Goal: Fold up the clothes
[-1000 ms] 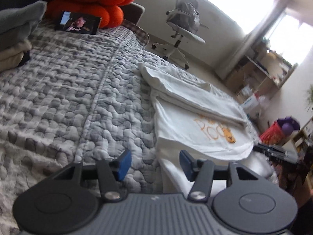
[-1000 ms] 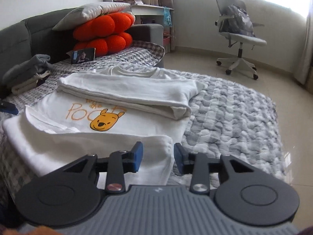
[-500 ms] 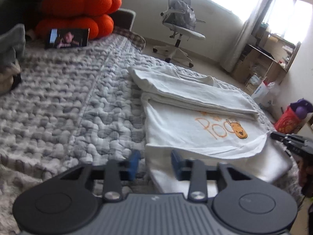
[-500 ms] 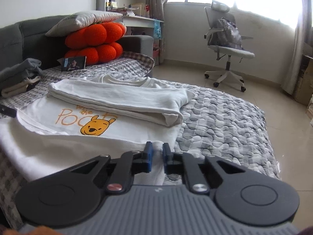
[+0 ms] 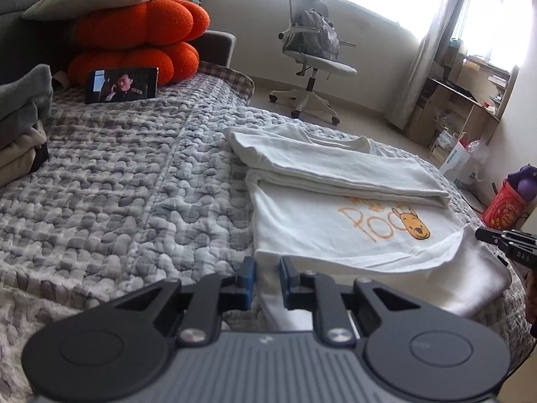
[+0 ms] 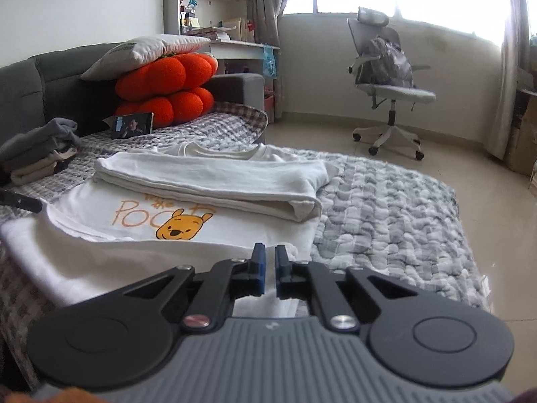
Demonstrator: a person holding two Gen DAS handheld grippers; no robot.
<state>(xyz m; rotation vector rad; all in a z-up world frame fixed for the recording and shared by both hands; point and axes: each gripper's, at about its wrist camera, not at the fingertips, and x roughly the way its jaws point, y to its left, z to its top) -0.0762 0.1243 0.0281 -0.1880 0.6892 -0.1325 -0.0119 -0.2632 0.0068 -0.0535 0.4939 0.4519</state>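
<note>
On shirt [image 6: 188, 215] (white): "POO".

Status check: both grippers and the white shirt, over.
Left gripper just closing on the near edge of the white shirt. Right gripper pinching the other near corner. Shirt lies part-folded on the quilt; nothing blocking the fold.

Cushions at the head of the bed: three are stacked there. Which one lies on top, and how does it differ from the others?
The white pillow lies on top; it is flat and pale, while the two orange cushions beneath it are lobed like pumpkins.
</note>
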